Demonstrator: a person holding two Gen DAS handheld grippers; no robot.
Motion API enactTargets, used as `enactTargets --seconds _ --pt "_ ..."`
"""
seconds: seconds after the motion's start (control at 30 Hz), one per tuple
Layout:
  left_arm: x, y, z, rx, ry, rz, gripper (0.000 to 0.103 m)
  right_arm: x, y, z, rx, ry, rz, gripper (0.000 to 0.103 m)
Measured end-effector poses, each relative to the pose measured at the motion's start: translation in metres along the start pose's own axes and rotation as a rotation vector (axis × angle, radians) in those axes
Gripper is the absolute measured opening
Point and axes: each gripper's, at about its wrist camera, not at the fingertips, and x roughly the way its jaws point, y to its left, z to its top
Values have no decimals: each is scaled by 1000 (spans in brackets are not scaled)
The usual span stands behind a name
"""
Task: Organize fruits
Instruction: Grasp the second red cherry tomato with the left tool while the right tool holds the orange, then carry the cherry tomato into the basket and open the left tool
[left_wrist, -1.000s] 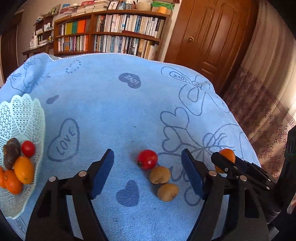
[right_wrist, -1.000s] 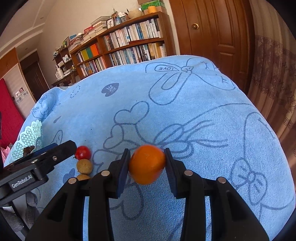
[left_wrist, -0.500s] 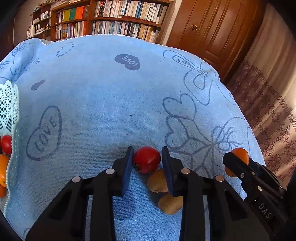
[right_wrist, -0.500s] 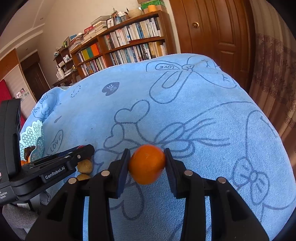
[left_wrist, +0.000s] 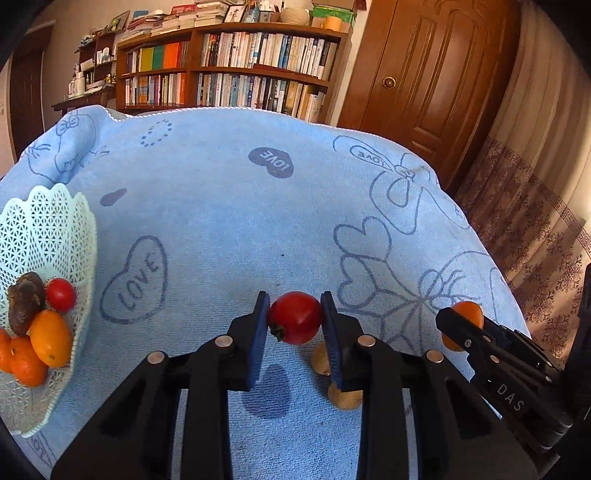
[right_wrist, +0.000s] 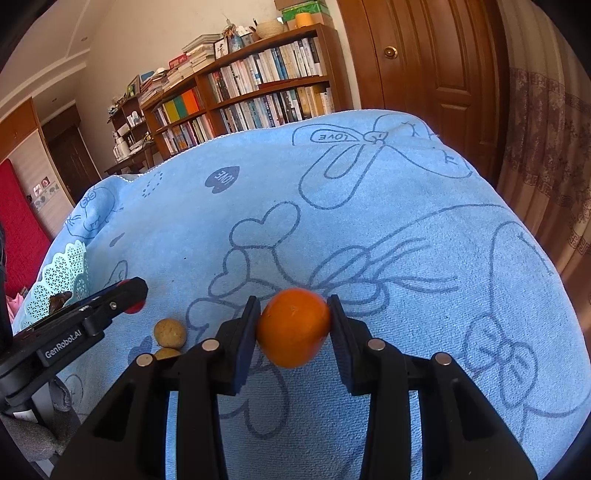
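Bookshelves (left_wrist: 229, 74) and a wooden door (left_wrist: 424, 81) stand behind the blue towel (left_wrist: 229, 221) that covers our work surface. At nine o'clock in the left wrist view sits the white lattice basket (left_wrist: 48, 229), already holding oranges, a small red fruit and a dark one — likely the collecting point. Our left gripper (left_wrist: 295, 325) is clamped on the red fruit (left_wrist: 294, 317), above the towel, and our right gripper (right_wrist: 293, 328) is clamped on an orange (right_wrist: 293, 326) — both, we judge, bound for the basket. Two brown fruits (right_wrist: 170, 334) remain on the towel.
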Motion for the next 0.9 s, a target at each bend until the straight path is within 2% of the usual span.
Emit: enactTargets --seconds 0.47,0.9 --pt "-47 34 8 -32 -153 150 29 -4 1 -1 -5 -12 9 38" --pt "-80 108 9 -136 -197 265 29 -2 5 -3 -16 -6 6 38"
